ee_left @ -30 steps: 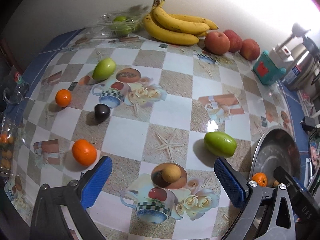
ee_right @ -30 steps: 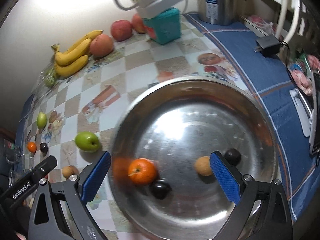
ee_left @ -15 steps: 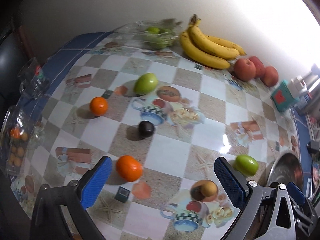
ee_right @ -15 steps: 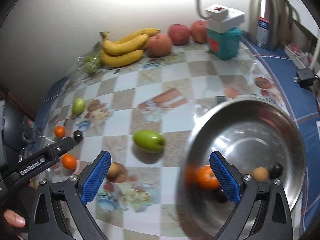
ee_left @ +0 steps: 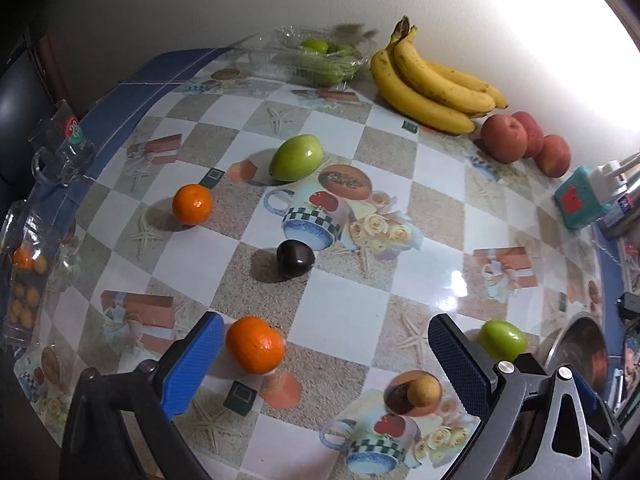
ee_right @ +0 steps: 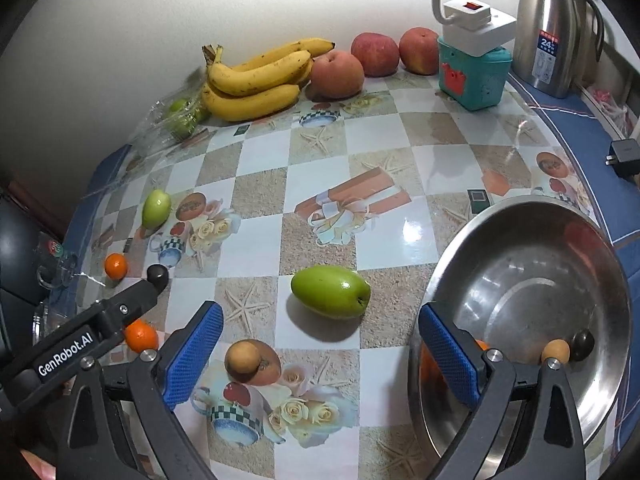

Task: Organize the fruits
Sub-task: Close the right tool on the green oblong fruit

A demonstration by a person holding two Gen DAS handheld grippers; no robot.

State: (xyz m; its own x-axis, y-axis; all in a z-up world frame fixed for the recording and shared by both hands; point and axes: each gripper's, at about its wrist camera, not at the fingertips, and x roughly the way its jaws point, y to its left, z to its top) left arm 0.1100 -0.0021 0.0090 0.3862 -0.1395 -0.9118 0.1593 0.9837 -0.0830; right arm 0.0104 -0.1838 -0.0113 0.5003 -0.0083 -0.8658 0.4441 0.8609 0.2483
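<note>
We are holding both hand-held grippers wide open and empty: left hand-held gripper (ee_left: 324,354) nearing a dimpled round mandarin (ee_left: 255,344); right hand-held gripper (ee_right: 320,340) facing a glossy oval green fruit (ee_right: 330,291) beside a shiny steel bowl (ee_right: 532,256).

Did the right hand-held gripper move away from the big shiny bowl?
Yes. The right hand-held gripper swung left off the metal bowl; it now frames the green fruit on the table.

The left gripper (ee_left: 320,356) hangs over the patterned tablecloth (ee_left: 340,312) with its blue fingers (ee_left: 192,364) spread wide and empty; the near orange (ee_left: 255,345) lies just beside the left finger. Farther out lie a dark plum (ee_left: 295,258), a second orange (ee_left: 192,204) and a green fruit (ee_left: 296,157). Bananas (ee_left: 428,88) and red apples (ee_left: 524,144) sit along the wall; a small tan fruit (ee_left: 425,389) and another green fruit (ee_left: 503,340) lie right, near a metal bowl (ee_left: 576,344).
</note>
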